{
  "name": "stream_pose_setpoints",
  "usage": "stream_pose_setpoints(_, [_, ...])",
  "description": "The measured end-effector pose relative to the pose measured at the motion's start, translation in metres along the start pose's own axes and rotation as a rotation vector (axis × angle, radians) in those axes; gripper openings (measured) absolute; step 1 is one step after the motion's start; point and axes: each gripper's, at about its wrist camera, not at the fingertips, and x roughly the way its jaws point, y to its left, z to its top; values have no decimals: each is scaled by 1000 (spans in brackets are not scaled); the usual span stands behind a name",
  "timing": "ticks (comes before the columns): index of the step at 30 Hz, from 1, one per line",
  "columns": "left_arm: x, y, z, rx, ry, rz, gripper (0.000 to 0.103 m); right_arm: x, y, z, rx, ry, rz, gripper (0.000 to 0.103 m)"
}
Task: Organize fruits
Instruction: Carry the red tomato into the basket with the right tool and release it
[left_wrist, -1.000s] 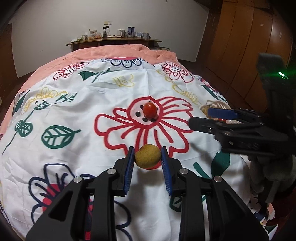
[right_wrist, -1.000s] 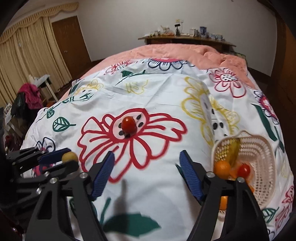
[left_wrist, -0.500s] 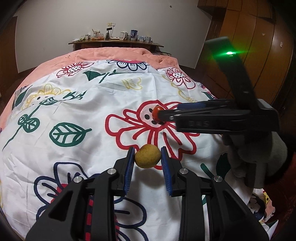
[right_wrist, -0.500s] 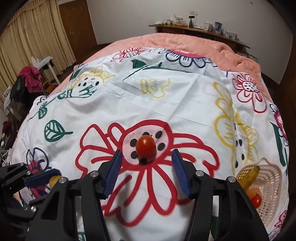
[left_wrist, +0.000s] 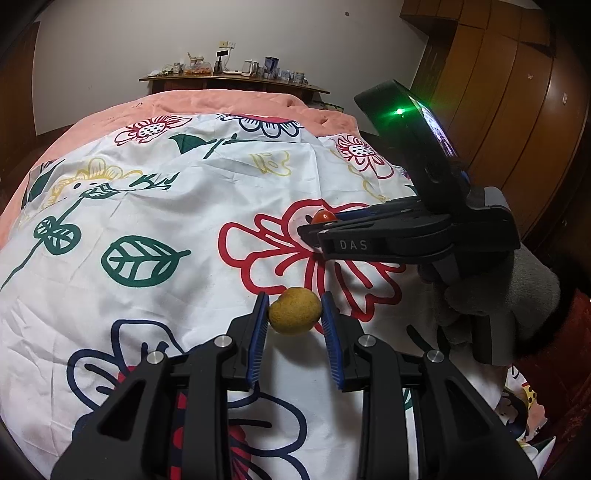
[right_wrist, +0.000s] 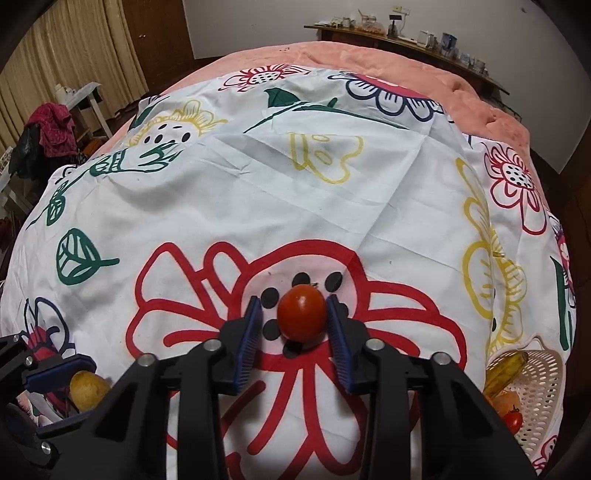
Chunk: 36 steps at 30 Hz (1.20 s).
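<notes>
- The left tool (left_wrist: 294, 325) is clamped on a yellow-brown fruit (left_wrist: 294, 311), both blue pads pressed against its sides; the fruit looks lifted just clear of the flowered sheet (left_wrist: 155, 192), though I cannot be sure it is off the cloth.
- The right tool (right_wrist: 295, 328) straddles a red tomato (right_wrist: 302, 313) sitting in the middle of the big red flower print. Its jaws are closing: the right pad touches the tomato's side, while a sliver of gap shows at the left pad, so the grip is not yet firm.
- Off to the right edge of the bed stands a pale plastic basket (right_wrist: 546, 391), well apart from both tools. It already holds a banana (right_wrist: 506, 369), an orange-coloured fruit (right_wrist: 506, 401) and a small tomato (right_wrist: 513, 421); more may lie lower inside, hidden by the rim.
- Progress, as I judge it: the basket is partly filled and these two fruits look like the last loose ones, since no others show on the sheet. What remains is securing the tomato, carrying both pieces across and dropping them in.
- Count: two tools, two fruits outside the basket (one in each tool's jaws), at least three fruits inside it, one basket.
- At the far wall a long shelf (left_wrist: 236, 78) carries small clutter, not part of the job.
</notes>
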Motion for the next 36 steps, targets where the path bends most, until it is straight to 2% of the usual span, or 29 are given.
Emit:
stream_pose_setpoints(3, [0, 0, 0, 2, 0, 0, 29, -3, -2, -2, 8, -8, -8, 27])
stream_pose_setpoints(9, [1, 0, 0, 1, 1, 3, 29, -14, 6, -5, -36, -50, -54, 27])
stream_pose_setpoints(14, [1, -1, 1, 1, -2, 8, 29, -34, -4, -13, 1, -99, -53, 27])
stream_pose_setpoints(22, [-1, -10, 3, 20, 0, 11, 29, -71, -51, -37, 136, -161, -78, 27])
stream_pose_setpoints(36, [2, -30, 9, 50, 20, 14, 30, -104, -148, -102, 399, -188, -138, 27])
